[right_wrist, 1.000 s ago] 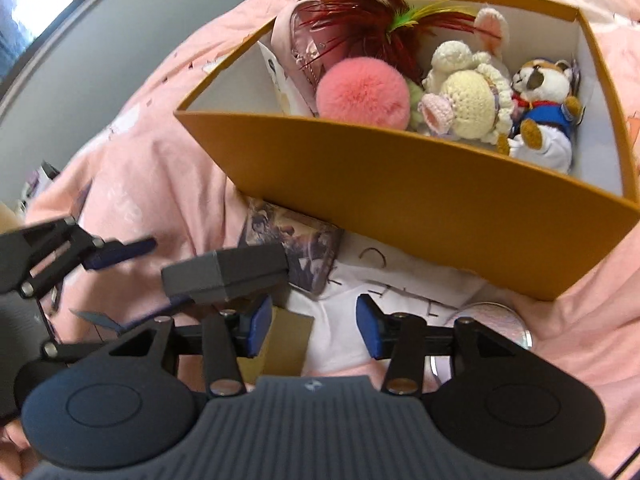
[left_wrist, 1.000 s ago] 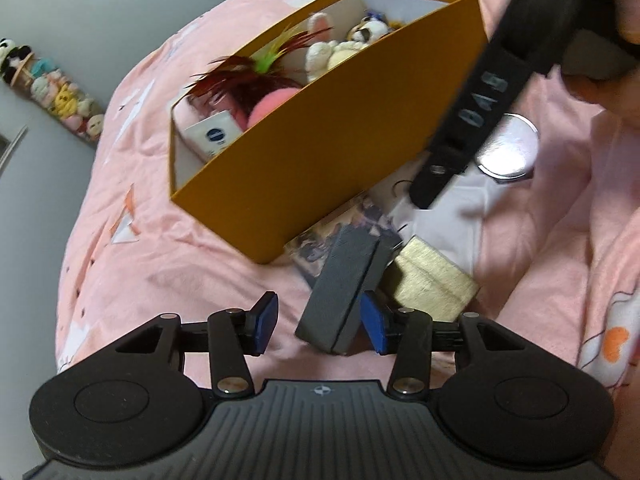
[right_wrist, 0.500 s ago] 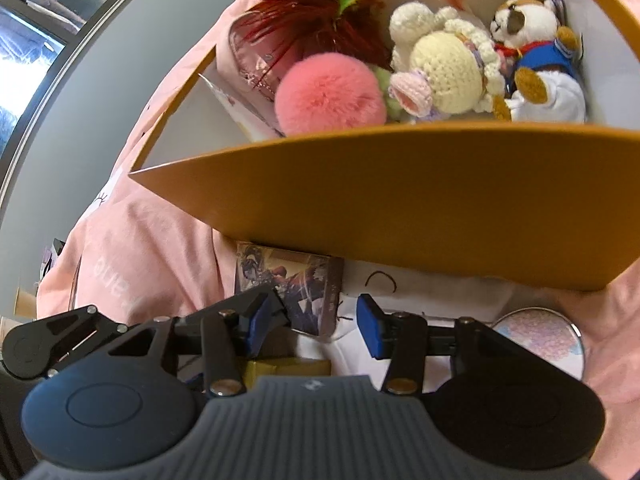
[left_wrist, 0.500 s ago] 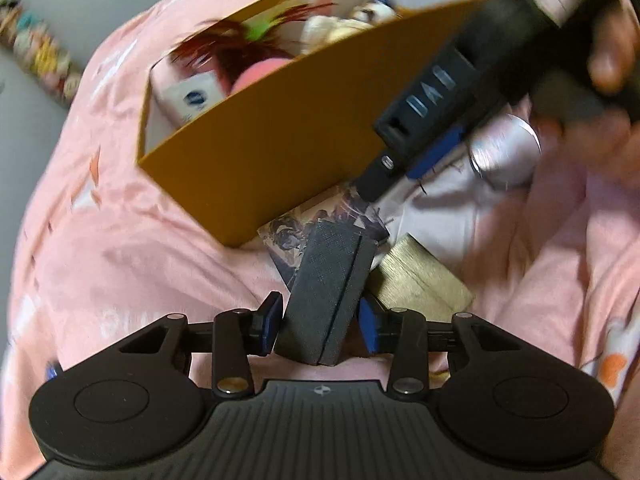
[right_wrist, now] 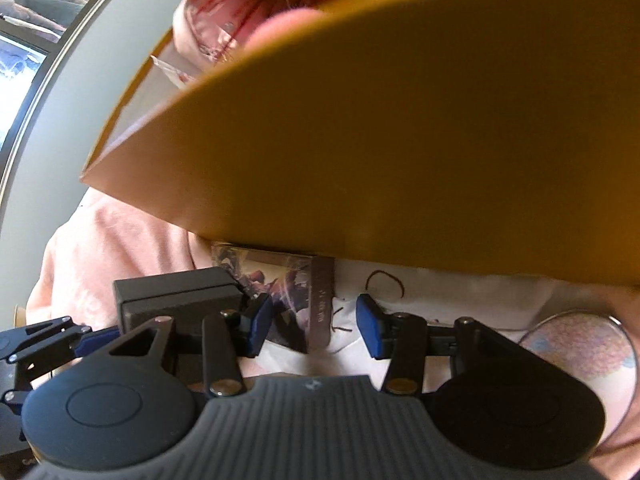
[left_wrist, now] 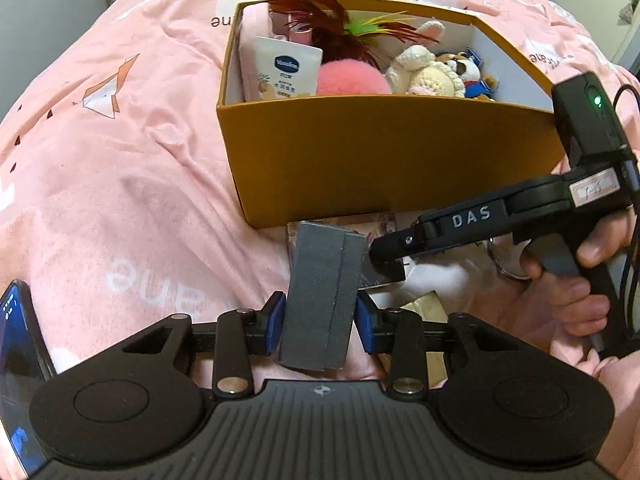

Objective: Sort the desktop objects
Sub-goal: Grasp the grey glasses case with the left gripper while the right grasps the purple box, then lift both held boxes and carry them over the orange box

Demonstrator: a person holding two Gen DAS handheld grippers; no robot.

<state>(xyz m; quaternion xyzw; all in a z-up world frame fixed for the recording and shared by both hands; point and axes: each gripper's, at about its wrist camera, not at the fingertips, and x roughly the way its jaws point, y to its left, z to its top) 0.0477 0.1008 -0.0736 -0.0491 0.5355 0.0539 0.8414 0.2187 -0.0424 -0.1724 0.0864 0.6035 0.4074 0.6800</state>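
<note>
The left gripper (left_wrist: 320, 322) has just closed its fingers onto the stiff grey box (left_wrist: 322, 292) (probably light), pads on its flat sides. The right gripper (right_wrist: 314, 326) hovers half-open and empty over the picture card box (right_wrist: 296, 300).

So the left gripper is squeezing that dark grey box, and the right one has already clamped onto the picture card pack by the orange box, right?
Not quite. The left gripper does squeeze the dark grey box, but the right gripper is open: the right wrist view shows the picture card pack between its pads, unclamped, beside the orange box.
</note>
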